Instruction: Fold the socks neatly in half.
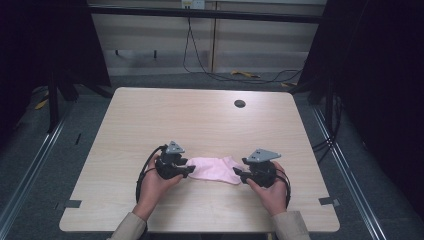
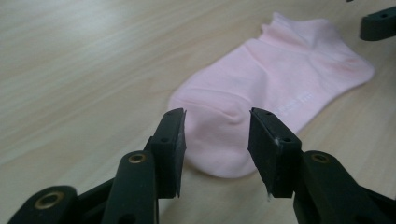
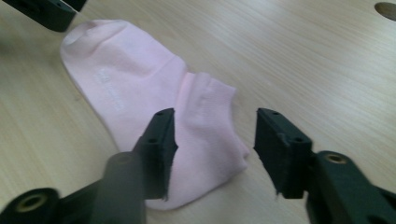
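Observation:
A pale pink ankle sock [image 1: 215, 169] lies flat on the wooden table [image 1: 200, 120], stretched left to right between the two grippers. My left gripper [image 1: 189, 171] is at its rounded toe end. In the left gripper view the jaws of the left gripper [image 2: 217, 140] stand open, with the sock's toe [image 2: 219, 140] in the gap and neither pad pressing on it. My right gripper [image 1: 237, 174] is at the cuff end. The right gripper [image 3: 215, 144] is open too; one jaw hangs over the sock [image 3: 135, 79], the other over bare wood.
A round cable hole [image 1: 240, 103] sits near the table's far right edge. Black frame posts stand left and right of the table. Cables [image 1: 210, 72] trail on the floor behind it. Both hands rest close to the near edge.

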A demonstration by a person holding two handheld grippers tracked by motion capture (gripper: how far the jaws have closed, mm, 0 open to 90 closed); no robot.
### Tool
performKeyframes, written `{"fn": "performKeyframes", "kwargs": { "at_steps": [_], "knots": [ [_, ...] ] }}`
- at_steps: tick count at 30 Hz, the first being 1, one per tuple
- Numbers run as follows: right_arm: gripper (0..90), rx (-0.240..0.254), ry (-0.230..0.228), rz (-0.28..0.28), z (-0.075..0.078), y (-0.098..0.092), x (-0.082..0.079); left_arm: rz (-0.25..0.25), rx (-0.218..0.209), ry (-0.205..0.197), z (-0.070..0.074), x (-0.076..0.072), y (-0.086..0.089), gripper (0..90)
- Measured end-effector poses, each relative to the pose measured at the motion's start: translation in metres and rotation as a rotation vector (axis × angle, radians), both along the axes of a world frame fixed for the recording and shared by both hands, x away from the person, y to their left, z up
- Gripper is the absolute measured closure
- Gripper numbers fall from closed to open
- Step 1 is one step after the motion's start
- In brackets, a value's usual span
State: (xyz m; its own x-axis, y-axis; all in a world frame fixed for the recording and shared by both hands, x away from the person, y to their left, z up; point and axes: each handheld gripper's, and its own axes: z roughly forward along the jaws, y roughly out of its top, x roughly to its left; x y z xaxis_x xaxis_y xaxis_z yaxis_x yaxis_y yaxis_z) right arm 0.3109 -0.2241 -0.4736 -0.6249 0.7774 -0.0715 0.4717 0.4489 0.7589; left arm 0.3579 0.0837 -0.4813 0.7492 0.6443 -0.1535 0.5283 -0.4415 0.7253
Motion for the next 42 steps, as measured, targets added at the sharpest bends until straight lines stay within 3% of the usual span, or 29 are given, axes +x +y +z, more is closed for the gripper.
{"fn": "performKeyframes", "kwargs": {
  "at_steps": [2,7,9,10,12,13,16,18,24,26,30,33,42],
  "knots": [
    [44.0,0.000,0.001,-0.027,-0.002,-0.006,0.002,0.019,0.006,0.000,0.000,0.002,0.003,53.0],
    [46.7,0.038,0.006,-0.024,-0.009,-0.015,-0.002,0.017,0.008,0.006,0.000,0.006,0.007,53.7],
    [54.2,0.053,-0.003,-0.035,-0.010,-0.018,-0.006,0.019,0.009,0.005,-0.002,0.006,0.007,53.0],
    [64.1,0.053,-0.005,-0.030,-0.010,-0.019,-0.007,0.017,0.019,0.000,-0.003,0.007,0.007,53.0],
    [70.8,0.061,-0.004,-0.018,-0.013,-0.020,-0.011,0.022,0.026,-0.008,-0.004,0.008,0.007,52.7],
    [79.1,0.054,0.001,-0.028,-0.014,-0.019,-0.013,0.027,0.032,-0.020,-0.004,0.008,0.008,52.2],
    [89.8,0.093,0.004,-0.025,-0.017,-0.019,-0.017,0.042,0.023,-0.015,-0.004,0.007,0.008,50.8],
    [90.0,0.108,0.015,-0.021,-0.020,-0.017,-0.017,0.037,0.028,-0.008,-0.006,0.008,0.006,49.2],
    [90.0,0.079,0.029,-0.004,-0.022,-0.010,-0.016,0.048,0.045,-0.011,-0.008,0.008,0.007,47.4],
    [90.0,0.064,0.036,-0.001,-0.023,-0.008,-0.016,0.068,0.026,-0.014,-0.009,0.008,0.008,47.1],
    [90.0,0.068,0.034,0.004,-0.024,-0.007,-0.016,0.047,0.046,-0.019,-0.007,0.006,0.009,46.6],
    [90.0,0.062,0.023,-0.005,-0.021,-0.008,-0.017,0.064,0.032,-0.019,-0.006,0.004,0.011,46.3],
    [90.0,0.064,0.015,-0.032,-0.018,-0.014,-0.018,0.053,0.025,-0.017,-0.004,0.002,0.012,45.9]
  ]
}}
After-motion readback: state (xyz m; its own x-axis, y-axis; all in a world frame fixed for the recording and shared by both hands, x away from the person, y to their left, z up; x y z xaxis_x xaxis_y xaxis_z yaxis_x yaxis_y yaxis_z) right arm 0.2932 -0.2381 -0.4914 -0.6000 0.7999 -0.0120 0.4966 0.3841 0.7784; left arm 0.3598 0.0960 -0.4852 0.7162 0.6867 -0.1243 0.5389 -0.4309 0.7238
